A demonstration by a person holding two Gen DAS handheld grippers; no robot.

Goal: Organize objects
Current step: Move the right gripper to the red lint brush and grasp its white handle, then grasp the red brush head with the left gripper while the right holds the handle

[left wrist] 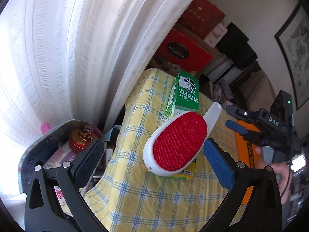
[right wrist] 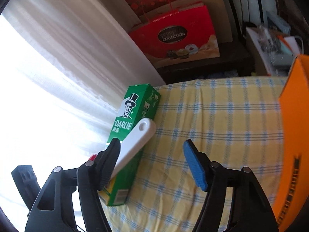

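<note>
A lint brush with a white body and a red pad [left wrist: 173,143] lies across a green Darlie toothpaste box [left wrist: 188,94] on the yellow checked cloth [left wrist: 154,203]. My left gripper [left wrist: 153,142] is open around the brush head; the blue pad [left wrist: 218,164] is close to its right edge and the dark pad [left wrist: 90,154] stands well off. In the right wrist view my right gripper [right wrist: 151,142] is open. The brush's white handle [right wrist: 135,145] sits just inside its black finger [right wrist: 108,164], and the blue pad [right wrist: 195,168] is far from it. The Darlie box [right wrist: 133,112] lies below.
An orange box [right wrist: 293,135] stands at the cloth's right side. Left of the table, an open bag holds a red tin [left wrist: 81,141] and packets. Red gift bags [left wrist: 183,52] are stacked behind, beside a white curtain [left wrist: 67,48]. A hand [left wrist: 280,174] holds the right gripper [left wrist: 231,116].
</note>
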